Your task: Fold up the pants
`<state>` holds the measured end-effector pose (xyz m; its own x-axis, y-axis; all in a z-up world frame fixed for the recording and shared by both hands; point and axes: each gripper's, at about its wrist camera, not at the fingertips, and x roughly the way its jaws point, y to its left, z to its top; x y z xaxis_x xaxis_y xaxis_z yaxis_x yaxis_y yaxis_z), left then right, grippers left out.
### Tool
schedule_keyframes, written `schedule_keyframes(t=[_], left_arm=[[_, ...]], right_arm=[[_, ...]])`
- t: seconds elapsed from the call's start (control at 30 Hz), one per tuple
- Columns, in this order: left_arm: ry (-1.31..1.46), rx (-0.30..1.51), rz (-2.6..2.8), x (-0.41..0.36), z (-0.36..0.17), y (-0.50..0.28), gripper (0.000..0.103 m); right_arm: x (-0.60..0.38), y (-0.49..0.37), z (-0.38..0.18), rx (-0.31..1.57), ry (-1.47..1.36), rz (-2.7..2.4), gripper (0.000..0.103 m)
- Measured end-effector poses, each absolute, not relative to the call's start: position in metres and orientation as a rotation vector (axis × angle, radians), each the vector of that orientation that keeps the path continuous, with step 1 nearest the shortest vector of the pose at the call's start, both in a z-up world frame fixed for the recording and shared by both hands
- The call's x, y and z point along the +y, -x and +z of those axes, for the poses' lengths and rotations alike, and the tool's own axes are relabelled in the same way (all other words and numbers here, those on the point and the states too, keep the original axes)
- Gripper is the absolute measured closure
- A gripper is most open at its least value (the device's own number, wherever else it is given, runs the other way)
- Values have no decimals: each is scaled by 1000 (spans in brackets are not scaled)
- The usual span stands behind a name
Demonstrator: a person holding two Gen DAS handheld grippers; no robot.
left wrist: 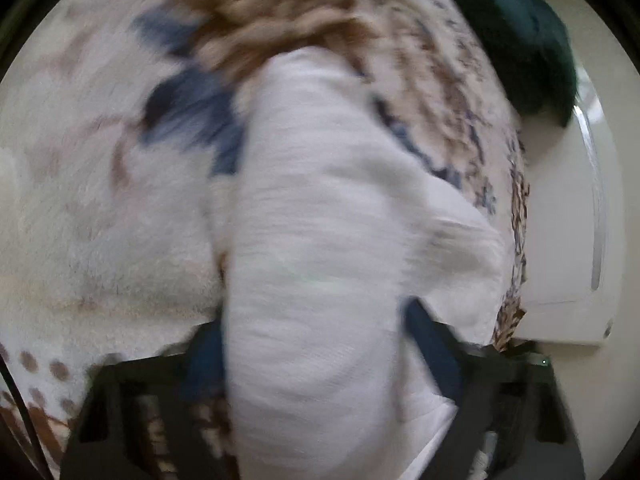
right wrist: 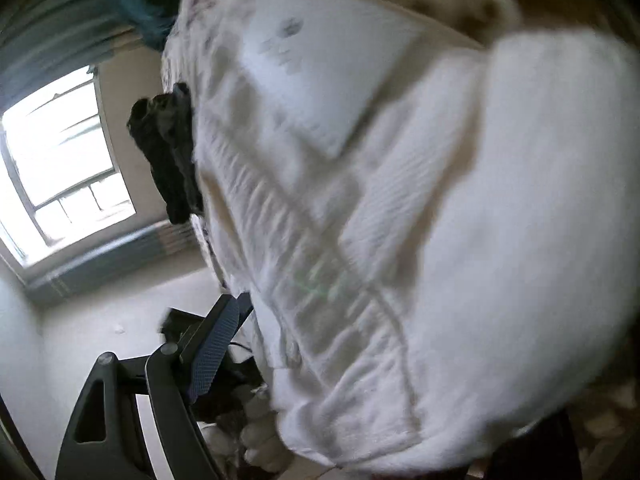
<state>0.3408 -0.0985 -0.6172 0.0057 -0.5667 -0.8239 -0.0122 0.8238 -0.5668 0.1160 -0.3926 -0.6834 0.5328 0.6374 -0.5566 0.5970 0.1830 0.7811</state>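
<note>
In the left wrist view, the white pants [left wrist: 320, 220] fill the frame's centre over a patterned bed [left wrist: 100, 200], a thick fold bunched between the left gripper [left wrist: 316, 344] fingers, apparently clamped for carrying. In the right wrist view, the pants cover the centre and right; whether the right gripper [right wrist: 320, 360] pinches them cannot be told, since only its lower-left finger [right wrist: 212, 344] shows.

White pants [left wrist: 320, 240] bunched between both grippers' fingers, blocking forward view. Patterned bedspread [left wrist: 100, 200] open to the left. Teal pillow [left wrist: 516, 36] at bed's far right corner; dark garment [right wrist: 168, 160] hangs off bed's edge.
</note>
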Motion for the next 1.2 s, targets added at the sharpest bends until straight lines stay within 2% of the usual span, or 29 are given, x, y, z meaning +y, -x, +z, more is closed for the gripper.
schedule_keyframes(t=[0.07,0.2,0.37,0.43,0.77,0.93,1.2], left_arm=[[453,1502,-444,-100,-610,-339,50],[412,1476,-413,-101,-584,-329,63],[447,1472,-367,-91,-549,-324,66],[470,1473,-365,-89,-537,-325,70],[461,1416,-351,-82,-456,-336,71],[467,1375,-363,-75,-424,-372,71],[450,1321,-407,-50,-379,-478,71]], right_arm=[[-388,-116,-678,1154,-1433,-31,56],[-387,-120,-648,1165,-1335,-67,63],[-380,-135,-591,1171,-1198,-43,65],[-380,-143,-573,1172,-1192,-29,65],[-376,-166,-491,1187,-1086,81,65],[-374,-200,-458,1151,-1056,98,65],[-345,-297,-403,1069,-1047,83,65]])
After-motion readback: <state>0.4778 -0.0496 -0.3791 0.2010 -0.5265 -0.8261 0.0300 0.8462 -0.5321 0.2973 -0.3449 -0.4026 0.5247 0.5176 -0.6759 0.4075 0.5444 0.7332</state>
